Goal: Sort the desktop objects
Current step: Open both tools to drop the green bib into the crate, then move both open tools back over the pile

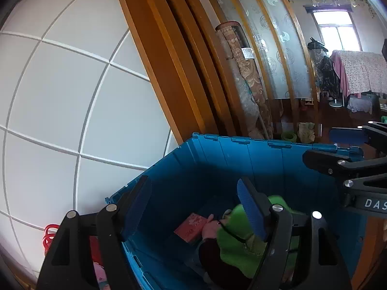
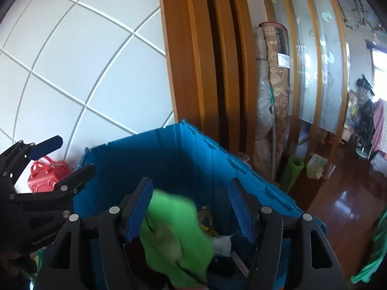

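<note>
A blue plastic crate [image 1: 266, 159] [image 2: 150, 154] stands open below both grippers. In it lies a green soft toy [image 1: 232, 246] with a dark lower part, next to a red patterned box [image 1: 191, 227]. My left gripper [image 1: 193, 207] is open over the crate, and the toy shows behind its right finger [image 1: 251, 210]. My right gripper [image 2: 191, 209] is open too. The green toy [image 2: 174, 232] is blurred between its fingers, close to the left pad [image 2: 140, 207], with a wide gap to the right one. Each gripper shows in the other's view: the right gripper [image 1: 338, 147] and the left gripper [image 2: 65, 159].
A white tiled wall [image 1: 60, 96] rises behind the crate, with a wooden door frame [image 2: 193, 72] and a rolled carpet [image 2: 275, 84] beside it. A red plastic basket [image 2: 48, 176] sits left of the crate. A yellow cord [image 2: 205, 220] lies inside. Glossy wooden floor [image 2: 346, 198] spreads to the right.
</note>
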